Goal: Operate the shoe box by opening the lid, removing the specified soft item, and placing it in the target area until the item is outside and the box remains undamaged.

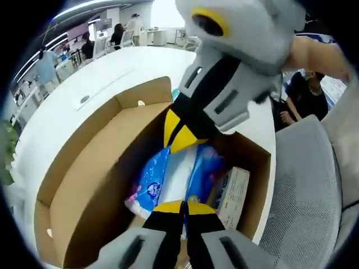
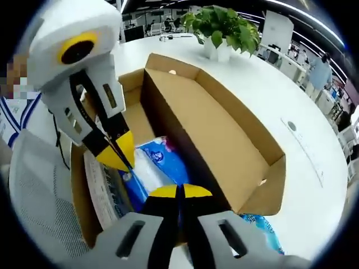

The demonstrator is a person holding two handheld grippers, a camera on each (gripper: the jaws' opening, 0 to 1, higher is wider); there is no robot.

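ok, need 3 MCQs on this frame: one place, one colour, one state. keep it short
1. Where is the blue-and-white soft plastic pack?
A. on the white table
B. inside the brown cardboard shoe box
C. on the grey mesh chair

2. What colour are the gripper fingertips?
A. yellow
B. red
C. green

3. What state is the box lid in?
A. taped shut
B. open
C. torn off

Answers: 1 B, the box walls surround the pack. 2 A, yellow tips show on both the left gripper and the right gripper. 3 B, the lid stands up and the inside is exposed.
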